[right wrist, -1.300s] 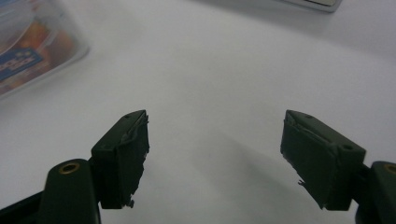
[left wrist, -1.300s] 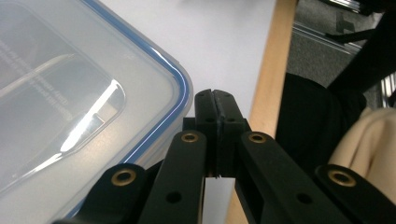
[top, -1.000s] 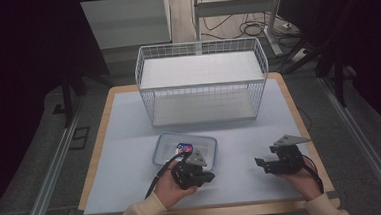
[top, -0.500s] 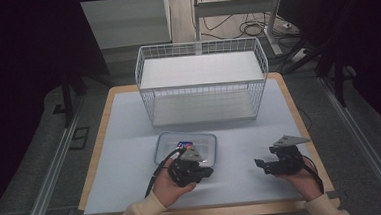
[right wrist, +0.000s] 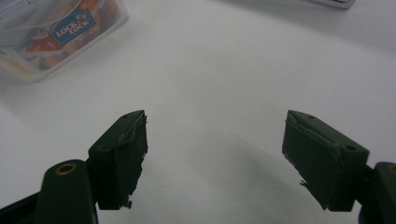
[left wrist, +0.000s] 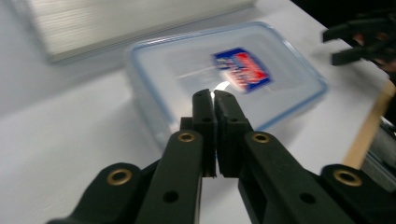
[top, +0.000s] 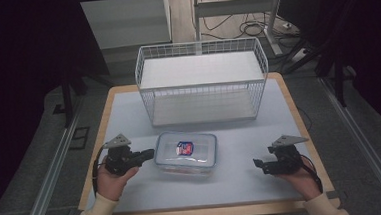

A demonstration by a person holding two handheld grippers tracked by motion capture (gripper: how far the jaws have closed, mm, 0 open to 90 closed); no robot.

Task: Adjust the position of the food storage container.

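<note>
The left gripper (top: pixel 148 153) is sitting at the table's 8 o'clock, jaws pressed together on nothing, tips just beside the left edge of the clear lidded container (top: pixel 186 153), which is lying at centre front. The right gripper (top: pixel 257 164) is resting at 4 o'clock, well apart from the container, jaws spread wide. Since half a second ago, the left gripper is withdrawing leftward off the container; the container is sitting further right. A white wire basket (top: pixel 202 86) is standing at 12 o'clock behind the container, on the pale table (top: pixel 128 111).
</note>
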